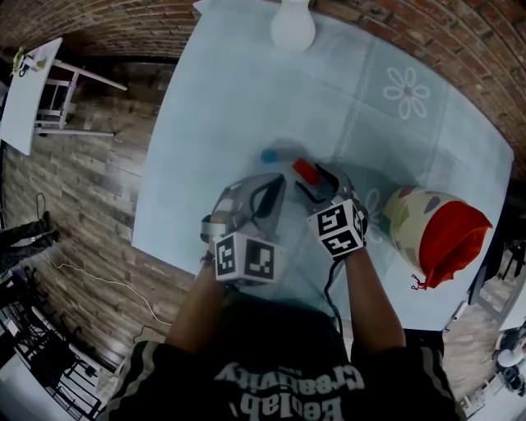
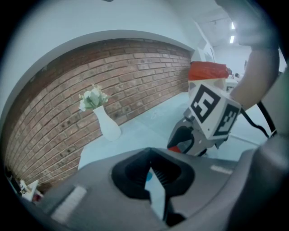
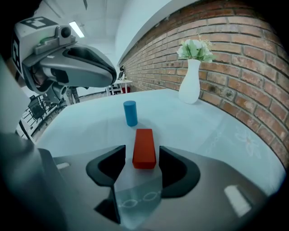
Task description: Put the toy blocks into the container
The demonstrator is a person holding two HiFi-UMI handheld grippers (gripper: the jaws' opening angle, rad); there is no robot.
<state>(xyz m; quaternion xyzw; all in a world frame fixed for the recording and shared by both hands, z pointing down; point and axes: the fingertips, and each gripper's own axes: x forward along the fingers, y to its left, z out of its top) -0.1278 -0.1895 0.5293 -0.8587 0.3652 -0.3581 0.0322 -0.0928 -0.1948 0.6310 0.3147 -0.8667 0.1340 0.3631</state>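
Now | right fingers [image 3: 108, 166] apart, red block [image 3: 144, 146] between, untouched; left fingers [image 2: 133, 173] closed, empty

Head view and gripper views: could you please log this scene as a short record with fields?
red block: flat on the table
right gripper: open, jaws either side of the red block, not touching it
blue cylinder: upright, just beyond the red block
container: table's right side, apart from both blocks
left gripper: jaws together, empty
vase: table's far end
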